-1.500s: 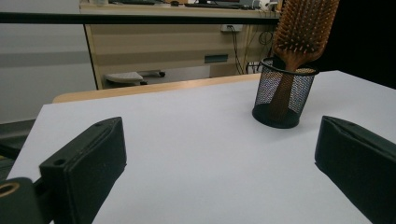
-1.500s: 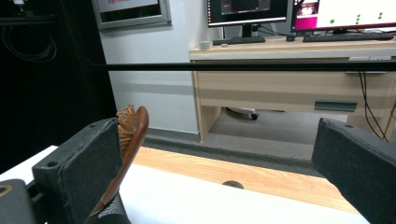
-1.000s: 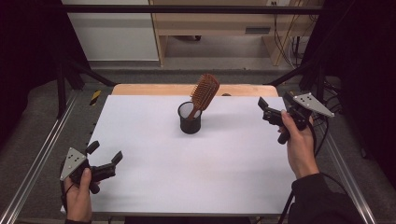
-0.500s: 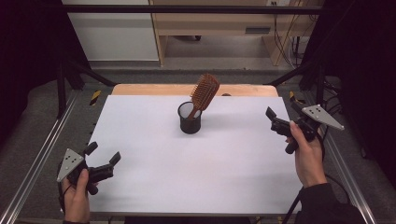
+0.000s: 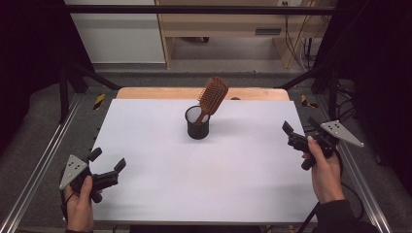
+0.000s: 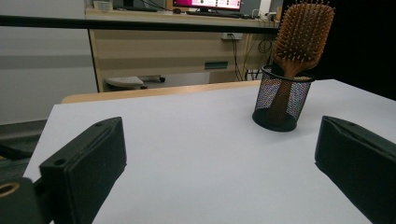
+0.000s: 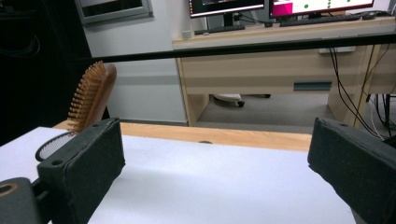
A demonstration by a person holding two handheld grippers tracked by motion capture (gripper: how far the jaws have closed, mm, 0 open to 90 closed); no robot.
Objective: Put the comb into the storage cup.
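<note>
A wooden paddle hairbrush (image 5: 213,94) stands handle-down, leaning right, in a black mesh cup (image 5: 197,125) at the middle back of the white table (image 5: 204,179). My left gripper (image 5: 108,159) is held at the table's front left corner, open and with nothing between its jaws. Its own view has the cup (image 6: 280,100) and brush (image 6: 303,32) far ahead between the wide-apart jaws. My right gripper (image 5: 300,126) hovers at the right edge, open, with nothing in it. Its view has the brush (image 7: 93,95) and cup rim (image 7: 56,144) behind its left jaw.
A wooden board edge (image 5: 145,93) runs along the back of the table. Metal rails (image 5: 43,160) flank both sides. Beyond stand a wooden desk (image 7: 261,60) with monitors, cables, and a black crossbar (image 5: 204,8).
My right gripper has drawn back toward the person and slightly right along the table's right edge. The left gripper has barely shifted. Brush and cup are unmoved.
</note>
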